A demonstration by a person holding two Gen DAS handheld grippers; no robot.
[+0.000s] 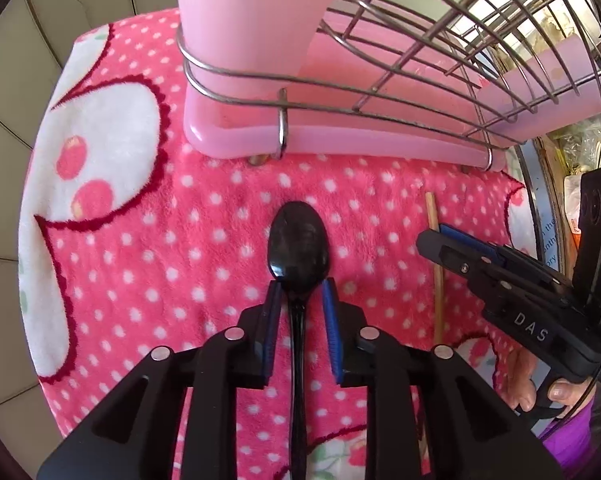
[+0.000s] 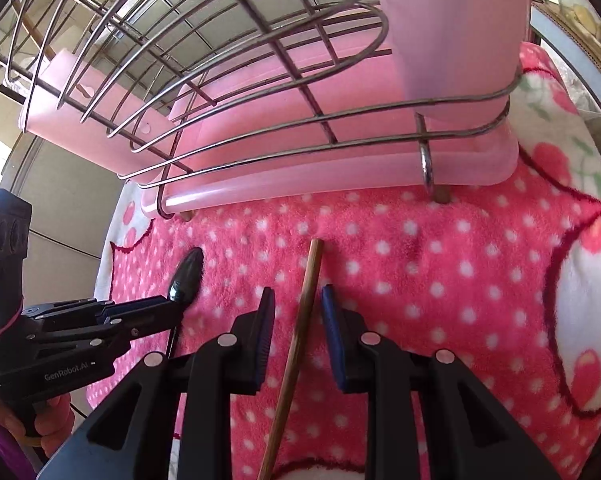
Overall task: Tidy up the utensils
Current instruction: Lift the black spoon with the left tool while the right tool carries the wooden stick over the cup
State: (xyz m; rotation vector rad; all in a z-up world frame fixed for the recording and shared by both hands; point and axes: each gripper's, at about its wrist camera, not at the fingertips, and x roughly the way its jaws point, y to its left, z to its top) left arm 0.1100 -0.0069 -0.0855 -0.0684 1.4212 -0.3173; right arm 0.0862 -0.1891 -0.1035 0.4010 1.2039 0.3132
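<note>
A black plastic spoon (image 1: 299, 246) lies on the pink dotted blanket (image 1: 140, 248), bowl pointing at the rack. My left gripper (image 1: 300, 290) is open, its blue pads on either side of the spoon's neck without touching it. A wooden chopstick (image 2: 306, 292) lies to the right of the spoon; it also shows in the left wrist view (image 1: 435, 248). My right gripper (image 2: 297, 296) is open and straddles the chopstick. The spoon (image 2: 186, 274) and the left gripper (image 2: 148, 312) show at left in the right wrist view.
A wire dish rack (image 1: 400, 60) on a pink plastic tray (image 1: 340, 142) stands just beyond both utensils. A tall pink utensil holder (image 1: 252, 16) sits in its corner. The blanket's edge and tiled floor lie to the left.
</note>
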